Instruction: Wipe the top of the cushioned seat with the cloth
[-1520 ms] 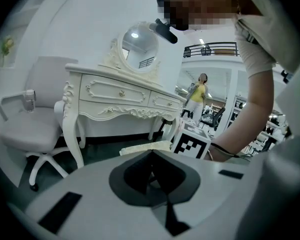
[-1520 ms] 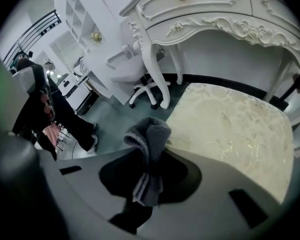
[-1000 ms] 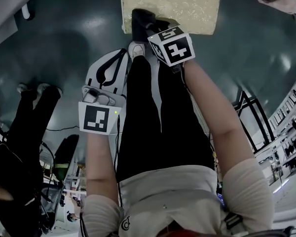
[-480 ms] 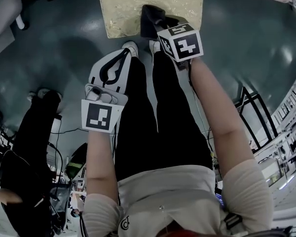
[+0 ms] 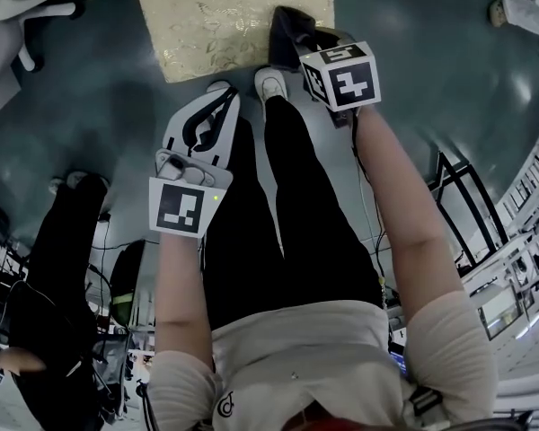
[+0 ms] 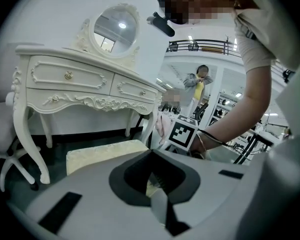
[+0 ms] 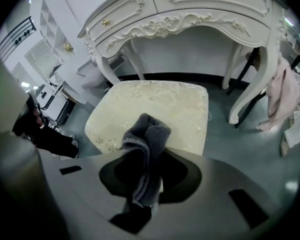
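You're standing on a dark, glossy floor (image 5: pixel 431 88), and the pale cushioned seat (image 5: pixel 225 21) rests on it just ahead of your white shoes (image 5: pixel 271 83). The white dressing table (image 7: pixel 190 14) stands on the same floor on curved legs, right behind the seat. Off to your left, another person's feet (image 5: pixel 72 183) are planted on the floor.

Head view: the far edge of the cushioned seat (image 5: pixel 225 16) runs off the top of the frame. Its right corner is buried under the cloth (image 5: pixel 292 30), which also covers the tips of my right gripper (image 5: pixel 292 48). Left gripper view: the body of my left gripper (image 6: pixel 157 189) blocks most of the seat's near side. Right gripper view: the cloth's lower end disappears down between my jaws, so I can't see where it ends.
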Demonstrator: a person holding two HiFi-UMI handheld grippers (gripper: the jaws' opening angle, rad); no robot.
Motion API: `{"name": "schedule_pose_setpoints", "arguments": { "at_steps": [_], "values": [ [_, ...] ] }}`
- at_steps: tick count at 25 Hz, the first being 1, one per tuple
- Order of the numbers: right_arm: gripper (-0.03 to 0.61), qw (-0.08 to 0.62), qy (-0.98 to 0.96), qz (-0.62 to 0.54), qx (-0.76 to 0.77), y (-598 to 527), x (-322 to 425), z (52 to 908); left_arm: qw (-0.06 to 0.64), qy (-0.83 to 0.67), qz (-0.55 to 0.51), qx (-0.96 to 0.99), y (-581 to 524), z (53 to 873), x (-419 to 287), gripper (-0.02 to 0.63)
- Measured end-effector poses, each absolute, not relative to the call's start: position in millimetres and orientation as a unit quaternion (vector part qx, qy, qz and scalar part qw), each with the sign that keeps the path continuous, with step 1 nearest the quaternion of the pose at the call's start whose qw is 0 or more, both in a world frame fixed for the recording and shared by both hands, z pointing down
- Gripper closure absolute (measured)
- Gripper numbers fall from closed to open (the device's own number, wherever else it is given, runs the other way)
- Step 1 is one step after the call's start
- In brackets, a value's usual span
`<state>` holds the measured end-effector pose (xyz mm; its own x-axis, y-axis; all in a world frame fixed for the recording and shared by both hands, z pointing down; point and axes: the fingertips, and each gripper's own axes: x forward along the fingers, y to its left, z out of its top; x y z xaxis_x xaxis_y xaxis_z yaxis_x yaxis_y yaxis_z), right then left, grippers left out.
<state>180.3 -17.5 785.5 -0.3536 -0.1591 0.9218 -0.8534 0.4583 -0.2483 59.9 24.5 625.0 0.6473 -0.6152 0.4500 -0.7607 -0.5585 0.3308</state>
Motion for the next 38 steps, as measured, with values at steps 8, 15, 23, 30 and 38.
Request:
{"name": "schedule_pose_setpoints", "arguments": {
  "at_steps": [8, 15, 23, 30, 38],
  "values": [
    [0.499, 0.464, -0.704, 0.385, 0.375, -23, 249, 789, 0.249, -0.363, 0.158, 0.884, 23, 634, 103, 0.601],
    [0.5, 0.471, -0.679, 0.395, 0.402, -18, 288, 803, 0.237, -0.349, 0.158, 0.893, 13, 639, 134, 0.601],
    [0.502, 0.479, -0.688, 0.368, 0.403, -18, 297, 764, 0.217, -0.369, 0.131, 0.894, 11, 603, 142, 0.601],
    [0.502, 0.428, -0.735, 0.309, 0.425, -48, 264, 675, 0.186, -0.404, 0.111, 0.889, -15, 541, 108, 0.601],
    [0.502, 0.352, -0.782, 0.247, 0.451, -62, 220, 536, 0.14, -0.434, 0.038, 0.889, -40, 408, 73, 0.601]
  ]
}}
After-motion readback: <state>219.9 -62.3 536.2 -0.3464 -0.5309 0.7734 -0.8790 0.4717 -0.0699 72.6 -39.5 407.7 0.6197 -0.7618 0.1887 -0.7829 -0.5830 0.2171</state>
